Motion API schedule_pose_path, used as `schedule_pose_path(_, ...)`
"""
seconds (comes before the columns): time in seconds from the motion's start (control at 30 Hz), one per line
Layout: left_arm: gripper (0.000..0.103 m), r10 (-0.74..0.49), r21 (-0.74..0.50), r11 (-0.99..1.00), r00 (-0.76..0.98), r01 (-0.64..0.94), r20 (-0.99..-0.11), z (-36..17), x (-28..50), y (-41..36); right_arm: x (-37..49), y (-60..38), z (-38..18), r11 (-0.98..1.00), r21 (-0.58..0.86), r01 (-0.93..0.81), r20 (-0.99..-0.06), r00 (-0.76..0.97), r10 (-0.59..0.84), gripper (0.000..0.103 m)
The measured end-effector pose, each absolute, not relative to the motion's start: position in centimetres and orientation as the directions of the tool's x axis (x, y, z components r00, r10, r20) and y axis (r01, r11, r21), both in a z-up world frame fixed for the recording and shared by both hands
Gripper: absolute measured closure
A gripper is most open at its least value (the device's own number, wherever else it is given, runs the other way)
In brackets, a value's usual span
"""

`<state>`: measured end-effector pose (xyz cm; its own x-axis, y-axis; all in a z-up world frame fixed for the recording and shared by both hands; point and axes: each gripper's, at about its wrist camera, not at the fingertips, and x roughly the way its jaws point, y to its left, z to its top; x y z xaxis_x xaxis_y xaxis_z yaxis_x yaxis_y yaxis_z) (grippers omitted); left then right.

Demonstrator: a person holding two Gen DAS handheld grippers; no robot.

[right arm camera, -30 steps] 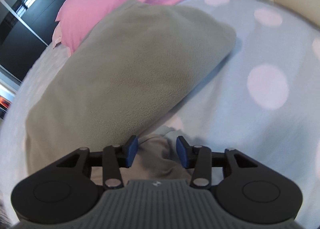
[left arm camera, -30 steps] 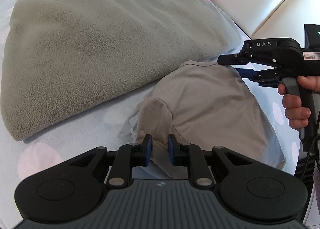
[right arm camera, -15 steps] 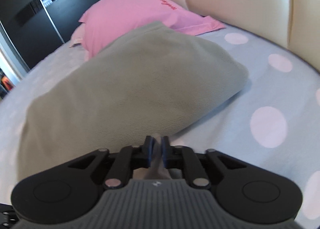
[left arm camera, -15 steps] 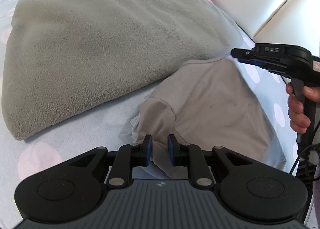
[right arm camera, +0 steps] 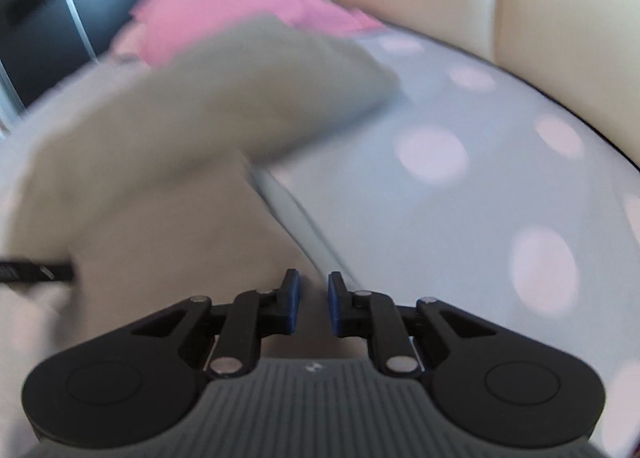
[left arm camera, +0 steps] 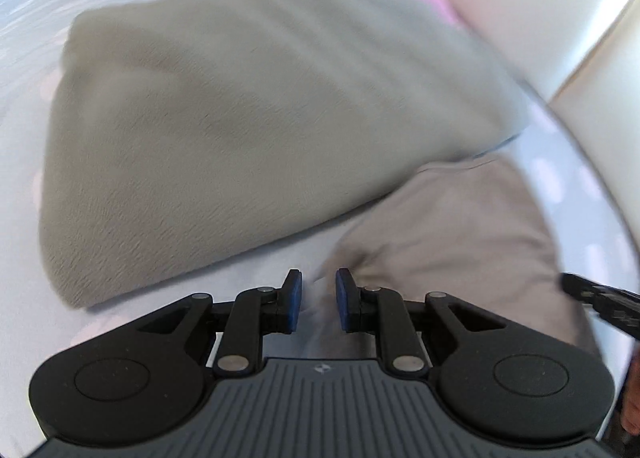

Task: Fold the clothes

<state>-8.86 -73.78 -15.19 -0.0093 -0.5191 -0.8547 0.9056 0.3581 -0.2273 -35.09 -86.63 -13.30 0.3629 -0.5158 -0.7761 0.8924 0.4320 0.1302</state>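
**Two grippers pinch a beige garment mid-fold on a spotted bed**

Left wrist view: the left gripper (left arm camera: 318, 300) has its blue pads drawn close on a pale fold of the beige garment (left arm camera: 460, 234), which lies on the dotted sheet (left arm camera: 256, 270) just beside a grey fleece blanket (left arm camera: 248, 114). The cloth between the pads is thin and blurred, so the hold may be slight; a sharp pull could strip it free.

Right wrist view: the right gripper (right arm camera: 313, 304) has just been closing, its pads now nearly together on the garment's edge (right arm camera: 288, 218), apparently pinching it. Uneven pulling by the two hands could skew the fold or drag the garment against the blanket.
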Motion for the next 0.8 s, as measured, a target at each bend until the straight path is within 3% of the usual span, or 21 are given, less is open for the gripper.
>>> schedule_pose_path(0.07, 0.088, -0.52, -0.214, 0.373, 0.012, 0.903, -0.854, -15.0, -8.8, -73.0, -36.0, -86.3, -13.2, 0.397, 0.169, 0.902, -0.763, 0.375, -0.527, 0.085)
schedule_pose_path(0.2, 0.088, -0.559, -0.214, 0.348, 0.018, 0.913, -0.829, -13.3, -9.5, -70.8, -36.3, -84.5, -11.5, 0.406, 0.114, 0.907, -0.742, 0.349, -0.572, 0.085)
schedule_pose_path(0.4, 0.088, -0.636, -0.252, 0.257, -0.033, 0.933, -0.771, -10.7, -13.6, -68.2, -36.6, -81.2, -10.1, 0.414, 0.135, 0.9, -0.768, 0.359, -0.53, 0.084)
schedule_pose_path(0.6, 0.088, -0.626, -0.184, 0.175, -0.035, 0.967, -0.779, -10.0, -19.2, -65.9, -36.6, -76.2, -9.8, 0.397, 0.154, 0.905, -0.81, 0.346, -0.473, 0.081)
schedule_pose_path(0.8, 0.088, -0.643, -0.088, 0.166, 0.04, 0.982, -0.765, -8.2, -22.1, -62.9, -36.9, -71.2, -7.9, 0.371, 0.119, 0.921, -0.78, 0.318, -0.539, 0.072)
